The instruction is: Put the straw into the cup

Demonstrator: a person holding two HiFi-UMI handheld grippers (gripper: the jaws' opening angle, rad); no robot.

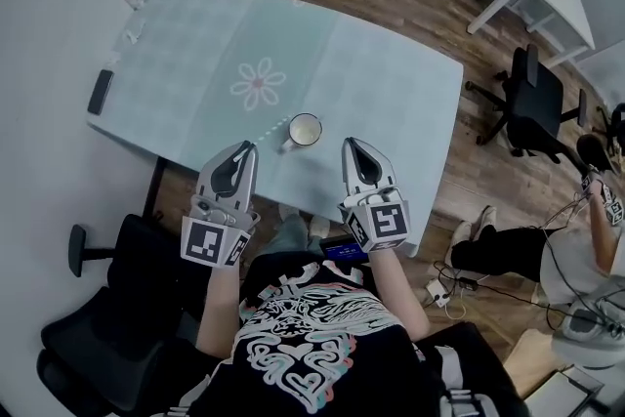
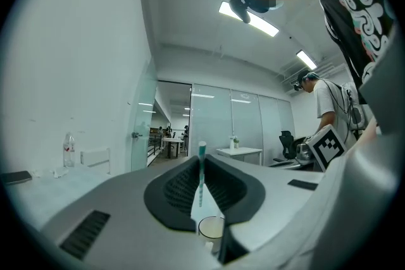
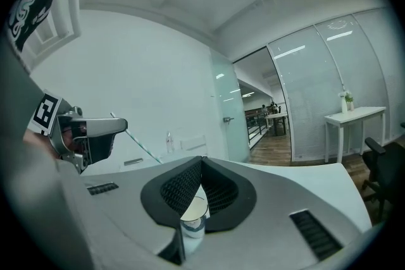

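left gripper (image 1: 248, 149) clamped on straw (image 1: 271, 132), just left of cup (image 1: 305, 129) | straw end near cup rim, not in yet | right gripper (image 1: 351, 145) closed, empty, just right of cup | advice: lift straw end over rim, tilt down, then release

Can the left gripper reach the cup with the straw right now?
Probably yes: the left gripper grips the straw, its tip near the open cup, with only bare table between.
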